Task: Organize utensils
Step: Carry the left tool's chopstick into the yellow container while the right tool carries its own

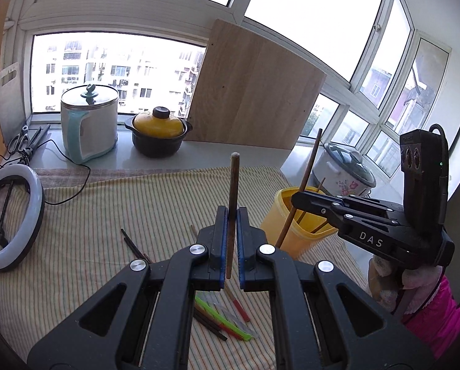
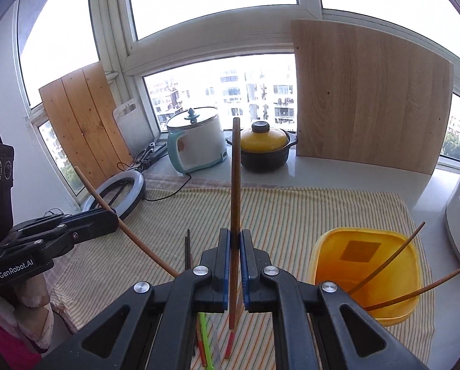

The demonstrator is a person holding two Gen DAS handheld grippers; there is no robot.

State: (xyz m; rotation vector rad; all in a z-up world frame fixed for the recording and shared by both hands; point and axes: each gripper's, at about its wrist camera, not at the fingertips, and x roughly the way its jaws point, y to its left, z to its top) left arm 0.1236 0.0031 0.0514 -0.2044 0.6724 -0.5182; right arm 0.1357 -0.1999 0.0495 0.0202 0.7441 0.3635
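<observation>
My left gripper (image 1: 233, 212) is shut on a brown wooden chopstick (image 1: 232, 203) held upright above the striped cloth. It also shows in the right wrist view (image 2: 114, 215), gripping that chopstick (image 2: 137, 240). My right gripper (image 2: 236, 236) is shut on another brown chopstick (image 2: 235, 185), also upright. In the left wrist view it (image 1: 296, 199) holds its chopstick (image 1: 308, 166) in front of the yellow container (image 1: 300, 225). The yellow container (image 2: 365, 277) holds two thin chopsticks (image 2: 393, 249). Several loose chopsticks and a green one (image 1: 220, 317) lie on the cloth under the grippers.
A striped cloth (image 1: 106, 215) covers the counter. On the sill stand a white-and-teal cooker (image 1: 89, 123), a yellow-lidded black pot (image 1: 159, 135) and a leaning wooden board (image 1: 254, 92). A ring light (image 1: 10, 219) lies at left. A white rice cooker (image 1: 344, 166) stands right.
</observation>
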